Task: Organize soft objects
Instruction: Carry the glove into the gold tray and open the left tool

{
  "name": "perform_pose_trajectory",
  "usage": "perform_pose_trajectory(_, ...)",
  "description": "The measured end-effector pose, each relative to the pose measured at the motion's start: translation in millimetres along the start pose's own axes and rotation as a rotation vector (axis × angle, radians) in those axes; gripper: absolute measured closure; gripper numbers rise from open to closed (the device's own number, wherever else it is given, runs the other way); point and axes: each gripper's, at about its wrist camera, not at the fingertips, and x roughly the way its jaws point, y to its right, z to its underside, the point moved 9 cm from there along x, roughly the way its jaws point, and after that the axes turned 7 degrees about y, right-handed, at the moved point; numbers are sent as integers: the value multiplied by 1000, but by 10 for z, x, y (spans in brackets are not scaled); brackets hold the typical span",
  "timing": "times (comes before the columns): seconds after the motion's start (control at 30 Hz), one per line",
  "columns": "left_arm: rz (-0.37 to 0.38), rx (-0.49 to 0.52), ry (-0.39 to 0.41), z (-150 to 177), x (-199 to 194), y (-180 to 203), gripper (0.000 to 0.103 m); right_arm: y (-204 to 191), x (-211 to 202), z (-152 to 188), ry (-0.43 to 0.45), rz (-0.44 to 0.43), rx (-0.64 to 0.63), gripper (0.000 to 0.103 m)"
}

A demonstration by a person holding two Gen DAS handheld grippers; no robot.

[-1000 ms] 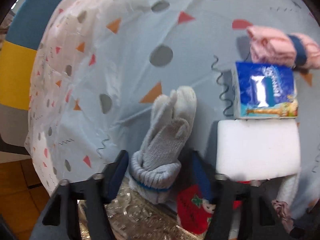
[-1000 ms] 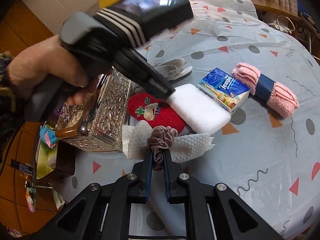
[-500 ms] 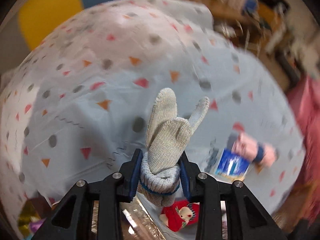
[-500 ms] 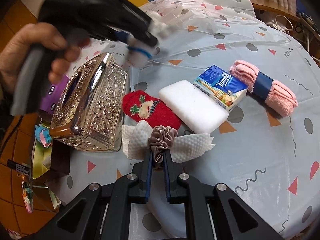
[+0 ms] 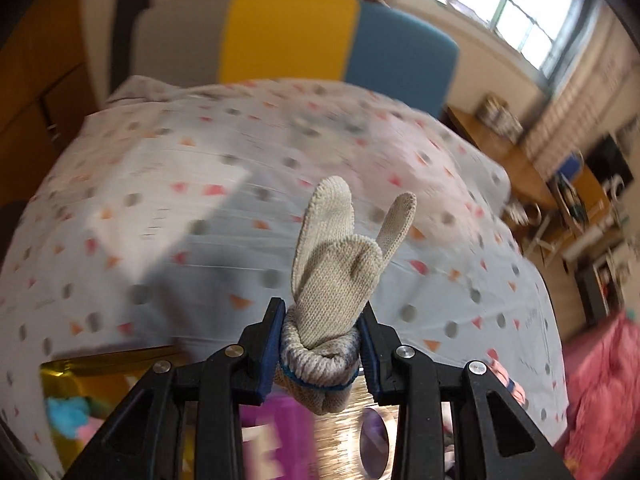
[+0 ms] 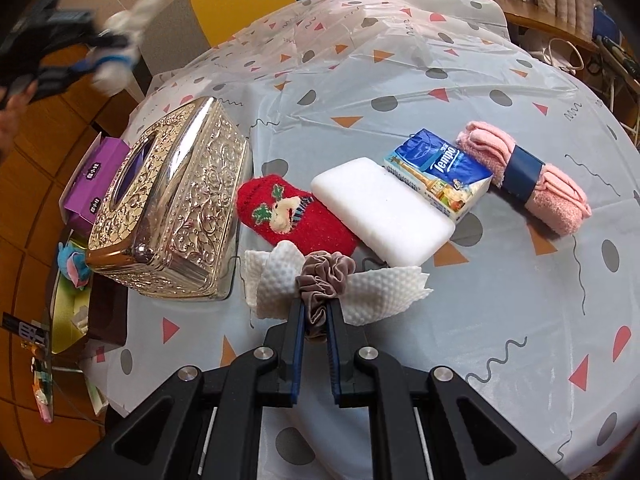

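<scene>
My left gripper [image 5: 320,344] is shut on a grey knit glove [image 5: 332,280] and holds it high above the table; it shows blurred in the right wrist view [image 6: 116,56]. My right gripper [image 6: 315,320] is shut on a mauve scrunchie [image 6: 324,276] wrapped round a white paper towel [image 6: 368,292] lying on the table. Behind them lie a red Christmas sock [image 6: 288,216], a white sponge [image 6: 380,212], a blue Tempo tissue pack [image 6: 436,168] and a pink rolled towel [image 6: 532,184].
An ornate silver tissue box [image 6: 172,200] stands left of the sock, a purple box [image 6: 96,184] beyond it. The round table [image 6: 500,320] has a patterned blue cloth. A yellow and blue chair [image 5: 320,40] stands behind it. Clutter lies off the left edge.
My left gripper closed on the glove, lifted it off the table and swung it up and left over the tissue box. My right gripper stayed still on the scrunchie.
</scene>
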Motion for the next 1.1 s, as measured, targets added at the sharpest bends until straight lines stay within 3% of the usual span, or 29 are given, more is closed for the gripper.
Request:
perform_pose_trajectory(0.2, -71, -80, 76, 186, -508, -1047, 67, -14, -1, 7, 3, 13, -12, 94)
perform_pose_trajectory(0.37, -77, -180, 81, 720, -711, -1730, 67, -21, 6, 0, 8, 29, -33, 94)
perform_pose_trajectory(0.47, -82, -213, 72, 1208, -764, -1989, 67, -24, 7, -1, 13, 37, -44, 94)
perform_pose_trajectory(0.6, -18, -307, 32, 1780, -746, -2062, 67, -39, -1, 0, 20, 36, -60, 94)
perform_pose_trajectory(0.73, 73, -360, -13, 2245, -652, -1816, 67, -54, 18, 13, 11, 47, -74, 94)
perform_pose_trajectory(0.8, 123, -389, -31, 2328, -574, -1663, 66, -54, 25, 15, 9, 51, -78, 94)
perform_pose_trajectory(0.9, 139, -375, -79, 2412, -365, -1472, 65, -47, 31, 18, 7, 60, -81, 94)
perform_pose_trajectory(1.07, 138, -396, -100, 2439, -202, -1373, 39, -30, 28, 9, 12, 67, -73, 94)
perform_pose_trajectory(1.1, 134, -392, -92, 2439, -220, -1371, 38, -24, 28, 8, 12, 68, -72, 94)
